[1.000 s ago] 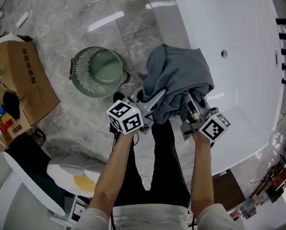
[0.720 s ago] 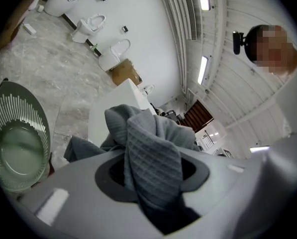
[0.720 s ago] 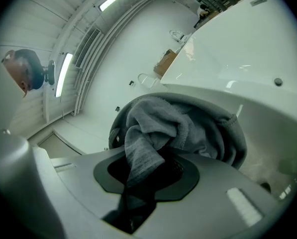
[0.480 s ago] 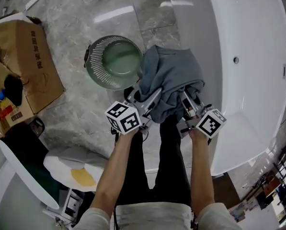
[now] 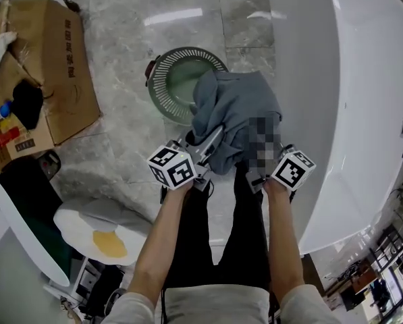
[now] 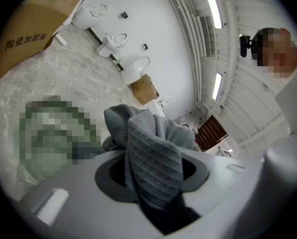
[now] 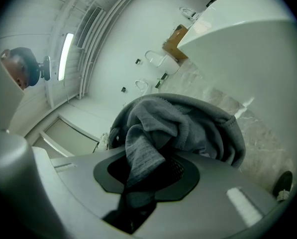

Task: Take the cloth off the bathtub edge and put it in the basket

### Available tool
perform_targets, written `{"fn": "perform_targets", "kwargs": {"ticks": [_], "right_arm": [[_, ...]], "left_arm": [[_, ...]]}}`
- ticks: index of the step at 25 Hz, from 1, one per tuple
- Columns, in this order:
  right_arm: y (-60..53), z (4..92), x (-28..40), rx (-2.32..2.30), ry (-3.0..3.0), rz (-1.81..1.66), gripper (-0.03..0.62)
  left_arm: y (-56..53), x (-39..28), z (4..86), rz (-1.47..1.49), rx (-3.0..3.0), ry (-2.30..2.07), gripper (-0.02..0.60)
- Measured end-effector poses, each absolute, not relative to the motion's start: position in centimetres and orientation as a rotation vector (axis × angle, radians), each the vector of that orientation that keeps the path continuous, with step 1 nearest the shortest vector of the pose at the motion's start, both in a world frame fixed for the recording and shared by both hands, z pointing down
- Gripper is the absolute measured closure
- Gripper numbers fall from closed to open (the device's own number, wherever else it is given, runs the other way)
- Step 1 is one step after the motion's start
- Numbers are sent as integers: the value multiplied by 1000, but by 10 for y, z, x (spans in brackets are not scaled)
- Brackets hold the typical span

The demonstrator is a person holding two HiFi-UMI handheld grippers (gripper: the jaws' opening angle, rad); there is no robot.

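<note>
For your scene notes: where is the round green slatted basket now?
Head view, upper middle: the basket stands on the grey marble floor, left of the white bathtub, partly behind the grey cloth.

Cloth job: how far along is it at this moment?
Done: the grey cloth is off the bathtub edge. In hand: the left gripper and right gripper are both shut on it, holding it bunched in the air, overlapping the green basket at its right rim in the head view. Left: bring it fully over the basket and release it inside.
</note>
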State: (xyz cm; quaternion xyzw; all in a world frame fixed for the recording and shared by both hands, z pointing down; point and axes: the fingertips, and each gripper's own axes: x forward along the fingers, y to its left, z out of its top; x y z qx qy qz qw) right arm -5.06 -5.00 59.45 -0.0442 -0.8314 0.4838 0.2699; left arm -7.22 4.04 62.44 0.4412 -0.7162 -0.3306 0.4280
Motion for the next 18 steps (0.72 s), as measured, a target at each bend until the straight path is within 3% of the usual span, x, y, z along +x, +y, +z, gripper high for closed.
{"fn": "perform_targets", "kwargs": {"ticks": [18], "right_arm": [[32, 715, -149, -374, -2090, 1202, 499]], "left_arm": [[130, -146, 735, -818, 764, -1966, 367]]}}
